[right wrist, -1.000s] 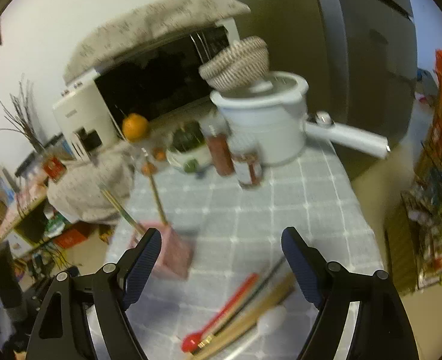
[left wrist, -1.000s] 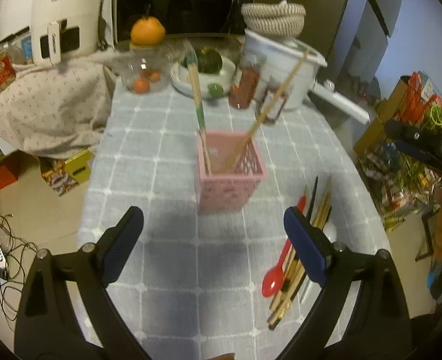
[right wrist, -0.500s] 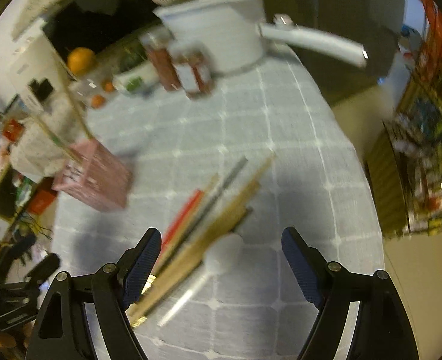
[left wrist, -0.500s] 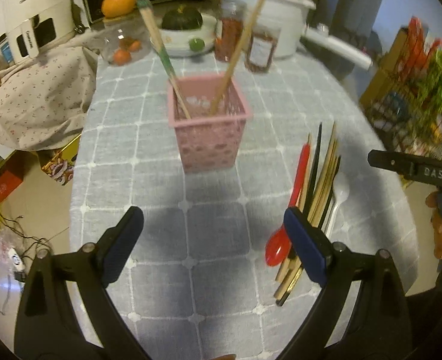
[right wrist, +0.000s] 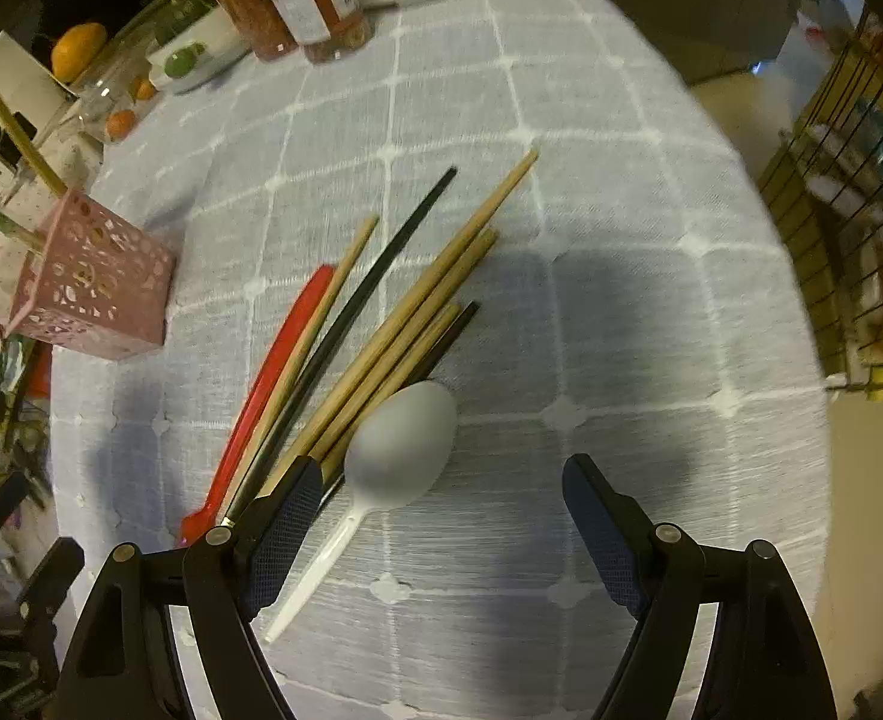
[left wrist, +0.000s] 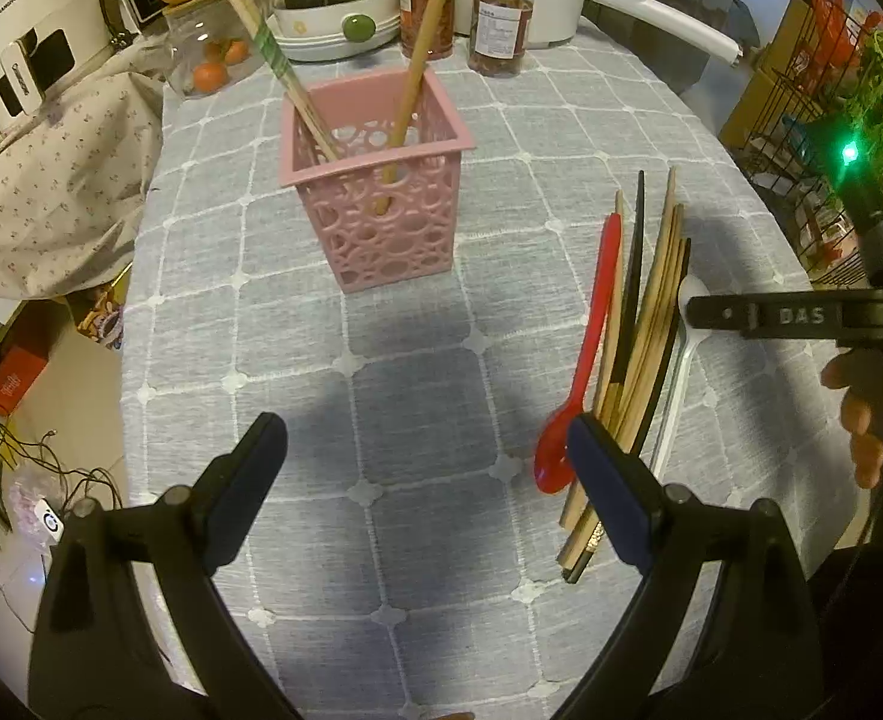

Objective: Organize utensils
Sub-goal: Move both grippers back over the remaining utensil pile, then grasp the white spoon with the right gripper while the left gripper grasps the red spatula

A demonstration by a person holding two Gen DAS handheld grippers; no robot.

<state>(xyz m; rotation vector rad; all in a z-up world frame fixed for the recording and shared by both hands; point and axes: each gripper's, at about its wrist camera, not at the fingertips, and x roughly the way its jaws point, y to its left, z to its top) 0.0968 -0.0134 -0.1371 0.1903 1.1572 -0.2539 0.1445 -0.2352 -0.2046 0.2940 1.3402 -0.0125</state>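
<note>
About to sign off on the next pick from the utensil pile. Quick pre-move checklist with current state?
1. Right claw open, nothing between the fingers: ok.
2. Target lined up: the white spoon has its bowl just ahead of the right claw, nearer its left finger, handle running under that finger: ok.
3. Neighbours clear: chopsticks lie against the spoon's bowl, so a stray pick-up is possible: not ok.
4. Pink basket upright, two sticks inside, room left: ok.
5. Left claw open, empty, over bare tablecloth: ok.
6. Red spoon reachable, partly under chopsticks: cannot tell.
</note>
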